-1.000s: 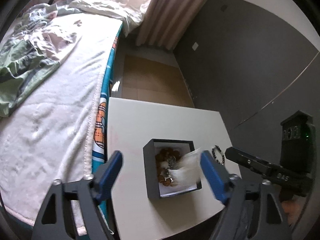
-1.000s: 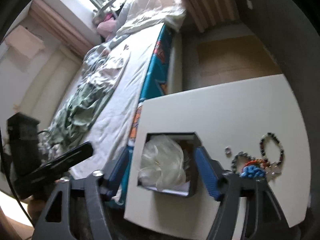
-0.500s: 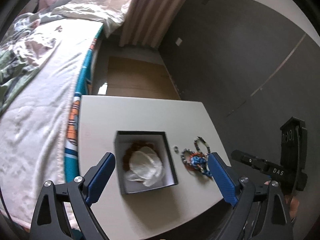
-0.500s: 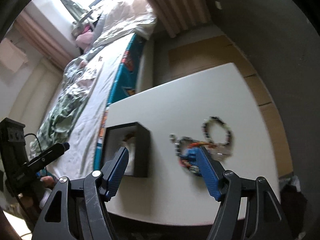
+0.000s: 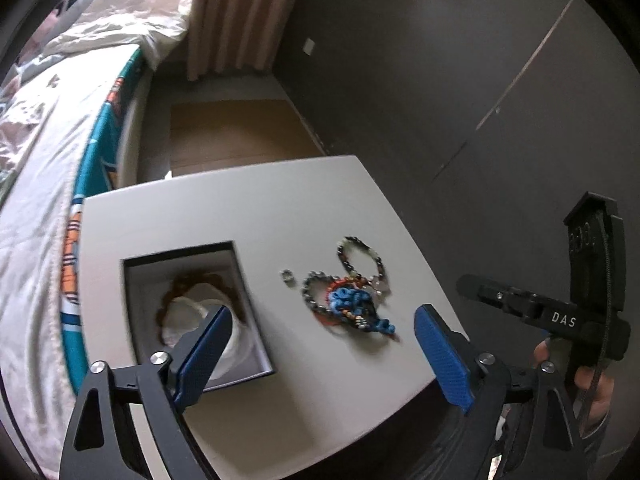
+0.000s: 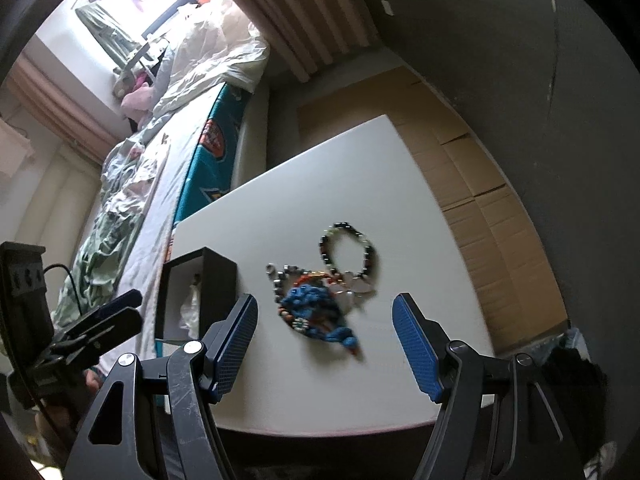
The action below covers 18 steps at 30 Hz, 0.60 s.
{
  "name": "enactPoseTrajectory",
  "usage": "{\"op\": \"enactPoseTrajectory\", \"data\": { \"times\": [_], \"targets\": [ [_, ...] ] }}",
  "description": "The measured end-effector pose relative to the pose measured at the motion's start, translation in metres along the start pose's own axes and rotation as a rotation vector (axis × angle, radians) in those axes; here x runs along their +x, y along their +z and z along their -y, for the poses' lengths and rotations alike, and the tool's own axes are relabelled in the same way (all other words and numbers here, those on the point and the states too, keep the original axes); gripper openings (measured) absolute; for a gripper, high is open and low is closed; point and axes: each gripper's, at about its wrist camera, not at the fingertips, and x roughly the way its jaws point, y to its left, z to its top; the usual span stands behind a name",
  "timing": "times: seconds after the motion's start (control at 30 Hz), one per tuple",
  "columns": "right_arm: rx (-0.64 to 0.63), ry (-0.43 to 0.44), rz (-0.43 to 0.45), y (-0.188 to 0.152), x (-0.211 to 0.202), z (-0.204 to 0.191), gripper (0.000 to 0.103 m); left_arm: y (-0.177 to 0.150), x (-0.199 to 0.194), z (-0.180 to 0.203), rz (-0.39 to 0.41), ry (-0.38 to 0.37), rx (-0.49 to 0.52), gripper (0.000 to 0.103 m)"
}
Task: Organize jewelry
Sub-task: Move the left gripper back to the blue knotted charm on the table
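Jewelry [image 6: 320, 292], a tangle of beaded bracelets and blue cord, lies on the white table [image 6: 400, 208] just beside a black box [image 5: 192, 308] already holding beads and white tissue. Right gripper [image 6: 326, 340] hovers above the pile, jaws wide and empty; left gripper [image 5: 320, 350], also empty, is narrowing slightly. Best approach: straddle one strand at the tangle's edge, so neighbours do not drag along.

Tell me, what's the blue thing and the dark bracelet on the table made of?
The blue thing looks like knotted cord or yarn, soft and matte, judging by its lumpy woven surface. The dark bracelet looks like a loop of small glossy beads, maybe stone or glass; the picture is too blurry to tell which.
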Motion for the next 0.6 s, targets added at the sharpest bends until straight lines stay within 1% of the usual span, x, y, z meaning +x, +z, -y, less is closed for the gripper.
{"op": "enactPoseTrajectory", "data": {
  "times": [0.07, 0.27, 0.4, 0.47, 0.6],
  "targets": [
    [0.005, -0.003, 0.006, -0.003, -0.001, 0.008, 0.070, 0.000, 0.012, 0.006, -0.029, -0.007, 0.008, 0.081],
    [0.005, -0.028, 0.021, -0.011, -0.002, 0.030, 0.070, 0.001, 0.046, 0.017, -0.108, -0.001, 0.016, 0.065],
    [-0.031, -0.047, 0.035, -0.016, -0.003, 0.033, 0.070, -0.001, 0.066, 0.023, -0.160, 0.019, 0.018, 0.061],
    [-0.045, -0.064, 0.044, -0.018, -0.003, 0.036, 0.070, -0.001, 0.076, 0.025, -0.190, 0.010, 0.015, 0.053],
    [-0.068, -0.103, 0.067, -0.025, -0.003, 0.042, 0.070, -0.001, 0.093, 0.028, -0.232, 0.036, 0.014, 0.051]
  ]
}}
